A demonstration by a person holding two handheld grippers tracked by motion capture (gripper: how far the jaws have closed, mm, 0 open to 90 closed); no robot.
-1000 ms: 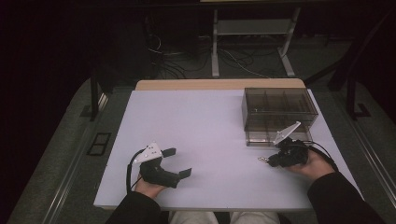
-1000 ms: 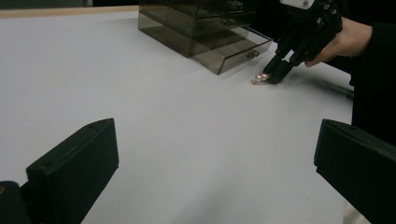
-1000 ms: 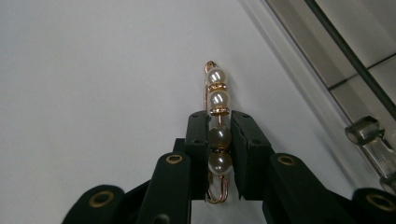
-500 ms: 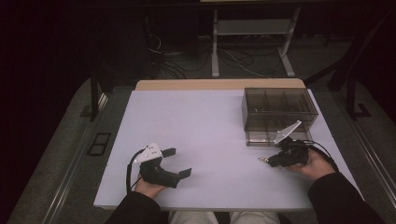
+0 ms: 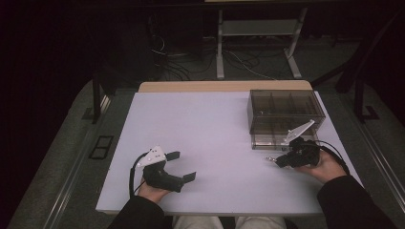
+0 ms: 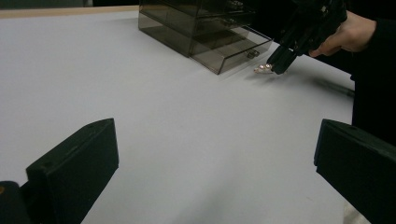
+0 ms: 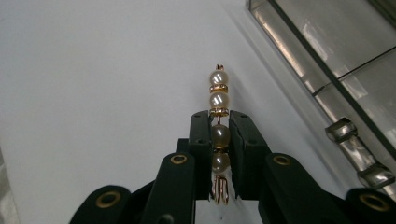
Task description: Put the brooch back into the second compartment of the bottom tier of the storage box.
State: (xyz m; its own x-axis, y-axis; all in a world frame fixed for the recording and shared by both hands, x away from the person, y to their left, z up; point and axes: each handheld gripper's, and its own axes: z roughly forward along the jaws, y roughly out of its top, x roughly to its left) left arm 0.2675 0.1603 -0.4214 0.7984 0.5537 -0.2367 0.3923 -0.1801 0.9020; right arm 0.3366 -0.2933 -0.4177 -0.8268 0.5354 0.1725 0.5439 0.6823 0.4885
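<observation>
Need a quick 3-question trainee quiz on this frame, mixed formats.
1. True or false: the right hand-held gripper is shut on a pearl hair clip.
2. The left hand-held gripper is: A) open with nothing between its jaws, B) shut on a bead, C) inside the drawer.
3. Which level of the smoky acrylic drawer box has its drawer pulled out?

Key: 1 true; 2 A; 3 the bottom one, standing out toward the right hand-held gripper.

Left hand-held gripper (image 5: 181, 165) rests with jaws wide apart; right hand-held gripper (image 7: 219, 135) seems tightly closed.
</observation>
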